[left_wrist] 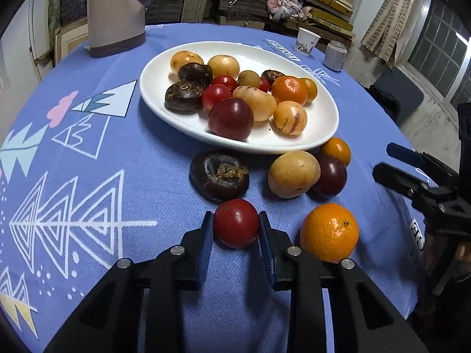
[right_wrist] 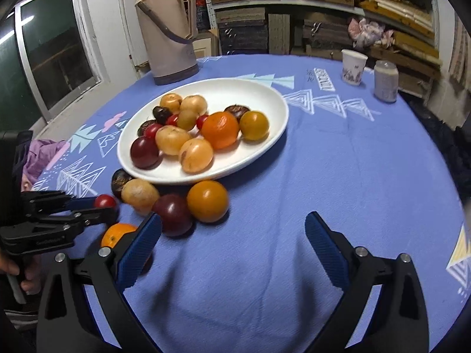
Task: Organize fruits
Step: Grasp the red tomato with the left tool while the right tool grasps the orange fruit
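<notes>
On my blue patterned tablecloth (right_wrist: 338, 161) I see a beige thermos (right_wrist: 169, 29), a paper cup (right_wrist: 353, 66) and a small can (right_wrist: 386, 81) beside it.

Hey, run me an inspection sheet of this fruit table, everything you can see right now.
Surface: round table under a blue patterned cloth.
Job's things: white plate heaped with fruit; six fruits loose on the cloth in front of it, including an orange.
Clutter: thermos, paper cup, can.
Grippers: left gripper closed around a red tomato; right gripper open, empty.
Cables: nothing seen.
Surroundings: stacked boards on shelves, window.
</notes>
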A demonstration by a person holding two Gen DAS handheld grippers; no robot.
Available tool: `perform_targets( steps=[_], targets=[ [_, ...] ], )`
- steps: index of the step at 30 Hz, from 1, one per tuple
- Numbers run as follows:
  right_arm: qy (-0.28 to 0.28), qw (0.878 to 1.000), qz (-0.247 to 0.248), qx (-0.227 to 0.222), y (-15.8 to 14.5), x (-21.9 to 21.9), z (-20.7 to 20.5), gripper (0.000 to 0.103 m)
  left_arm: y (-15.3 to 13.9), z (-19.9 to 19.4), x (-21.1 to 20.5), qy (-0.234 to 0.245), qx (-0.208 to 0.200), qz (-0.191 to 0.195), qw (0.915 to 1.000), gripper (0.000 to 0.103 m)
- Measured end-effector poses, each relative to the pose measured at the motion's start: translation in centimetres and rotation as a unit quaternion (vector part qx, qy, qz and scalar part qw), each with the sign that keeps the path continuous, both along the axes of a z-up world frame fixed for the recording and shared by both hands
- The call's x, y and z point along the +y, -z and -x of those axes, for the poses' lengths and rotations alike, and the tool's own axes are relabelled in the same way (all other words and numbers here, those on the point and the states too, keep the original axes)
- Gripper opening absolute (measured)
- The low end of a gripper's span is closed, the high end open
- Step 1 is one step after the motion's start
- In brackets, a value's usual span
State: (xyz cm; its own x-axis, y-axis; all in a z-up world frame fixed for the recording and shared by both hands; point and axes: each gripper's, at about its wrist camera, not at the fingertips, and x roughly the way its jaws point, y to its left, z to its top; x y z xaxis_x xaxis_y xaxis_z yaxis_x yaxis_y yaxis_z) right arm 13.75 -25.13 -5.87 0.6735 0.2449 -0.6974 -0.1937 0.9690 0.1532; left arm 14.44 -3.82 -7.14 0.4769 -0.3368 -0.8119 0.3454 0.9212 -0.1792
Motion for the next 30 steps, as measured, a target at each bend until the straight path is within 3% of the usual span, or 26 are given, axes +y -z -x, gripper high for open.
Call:
perform_targets(
  steps=[2,3,5,14,17,20,22,23,24,26,30],
  targets=[
    [0.008,1.000,-0.001,0.002,0.0,-0.1,-0.5,0.092,0.1,0.0,0.1,0.001,0.003,0.003,1.0000,0.031],
    [0.008,1.000,-0.001,0.005,0.1,-0.1,-0.7,0.077,0.2,0.1,0.0,0.000,0.001,0.001,1.0000,0.031],
    [0.000,1.000,0.007,0.022,0.6,0.5,-1.5,0.059,0.2,0.2,-0.2,0.000,-0.003,-0.006,1.0000,0.031],
    [-0.011,0.998,-0.024,0.049,1.4,1.5,-4.0,0.058,0.2,0.1,-0.1,0.000,-0.003,-0.005,1.0000,0.032],
    [-0.006,0.994,-0.073,0.082,2.0,0.6,-5.2,0.058,0.2,0.1,-0.1,-0.001,-0.003,-0.005,1.0000,0.032],
    [0.000,0.989,-0.107,0.103,2.8,-0.4,-5.9,0.066,0.2,0.2,-0.2,0.000,-0.003,-0.005,1.0000,0.032],
    [-0.015,0.994,-0.076,0.081,2.5,0.2,-5.5,0.062,0.1,0.2,-0.3,0.002,-0.002,-0.004,1.0000,0.034],
    [-0.023,0.995,-0.059,0.074,2.3,0.6,-5.3,0.044,0.1,0.2,-0.3,0.003,-0.002,-0.003,1.0000,0.035],
    [-0.031,0.996,-0.027,0.075,2.3,1.4,-5.3,0.039,0.1,0.2,-0.4,0.004,-0.002,-0.004,1.0000,0.036],
    [-0.042,0.997,0.011,0.060,2.0,2.5,-4.8,0.039,0.1,0.2,-0.5,0.005,-0.002,-0.006,1.0000,0.038],
    [-0.044,0.997,0.008,0.064,2.0,2.0,-4.5,0.039,0.1,0.2,-0.6,0.007,-0.001,-0.006,1.0000,0.039]
  ],
)
